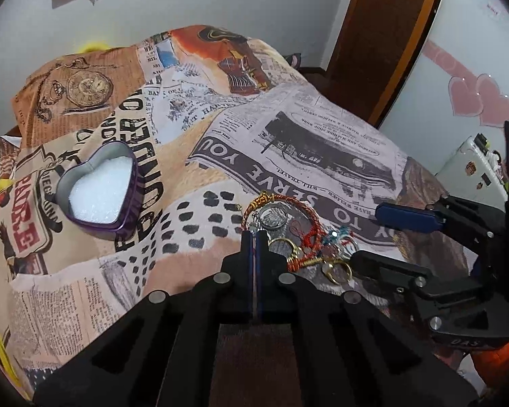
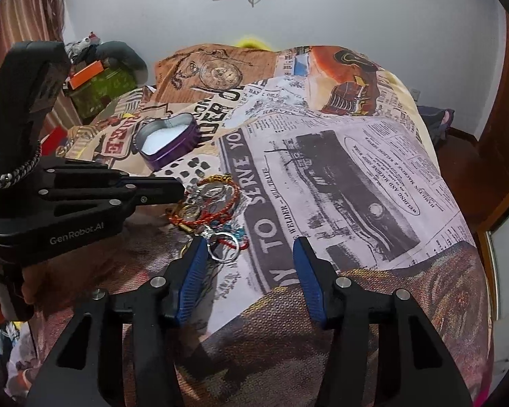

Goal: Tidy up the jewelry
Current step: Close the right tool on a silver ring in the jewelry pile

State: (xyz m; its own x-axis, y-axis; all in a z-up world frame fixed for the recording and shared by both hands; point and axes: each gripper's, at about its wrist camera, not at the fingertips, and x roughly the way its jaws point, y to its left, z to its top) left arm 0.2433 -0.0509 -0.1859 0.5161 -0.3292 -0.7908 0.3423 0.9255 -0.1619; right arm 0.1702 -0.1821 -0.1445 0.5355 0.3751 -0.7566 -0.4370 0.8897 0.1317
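Jewelry pile (image 1: 298, 237) lies on the newspaper-print bedspread (image 1: 322, 142) of the bed, between the two grippers; heart-shaped tin (image 1: 100, 191) with white padding sits open, well apart to the pile's left in the left wrist view.

Left gripper (image 1: 254, 237): jaws together at the pile's near-left edge, tips touching the red braided cord bracelet (image 1: 308, 203). Whether a strand is pinched between them cannot be told.

Right gripper (image 2: 251, 247): jaws apart, nothing between them; left pad just beside a silver ring (image 2: 224, 247).

Handling, judged:
- All pieces light; little force needed.
- Cord bracelets soft and limp; will drape, and may drag tangled neighbours along.
- Gold rings (image 1: 336, 271) and silver rings stiff, smooth, likely slippery between pads, and lie flat on soft fabric, so hard to get under.
- Best hold: cord across a free span; ring across its band, edge-on.
- Risk: lifting several pieces at once.
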